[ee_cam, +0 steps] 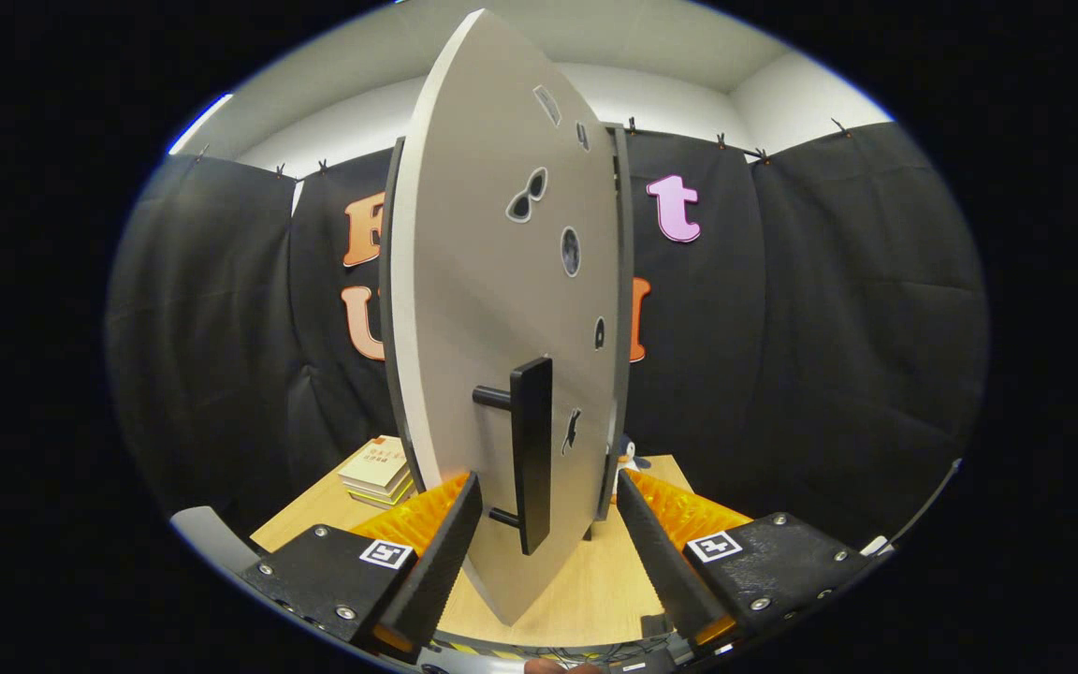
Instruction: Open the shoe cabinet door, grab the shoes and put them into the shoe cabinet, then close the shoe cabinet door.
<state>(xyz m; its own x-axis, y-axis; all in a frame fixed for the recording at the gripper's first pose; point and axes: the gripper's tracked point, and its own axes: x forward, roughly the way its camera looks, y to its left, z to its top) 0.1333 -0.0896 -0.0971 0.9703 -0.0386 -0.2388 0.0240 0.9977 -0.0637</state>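
The shoe cabinet door (492, 281), a pale grey panel with small dark stickers, stands swung out edge-on straight ahead of me. Its black bar handle (531, 454) sits upright on two posts, low on the panel. My gripper (546, 491) is open, and the handle and the door's lower edge lie in the gap between the two black fingers (450, 534). Neither finger presses on the handle. The cabinet's dark frame (621, 309) shows just behind the door on the right. The door hides the cabinet's inside.
A light wooden tabletop (586, 580) lies below the door. A small stack of books (378, 473) rests on it to the left, behind the left finger. A small white object (630, 456) peeks out at the door's right foot.
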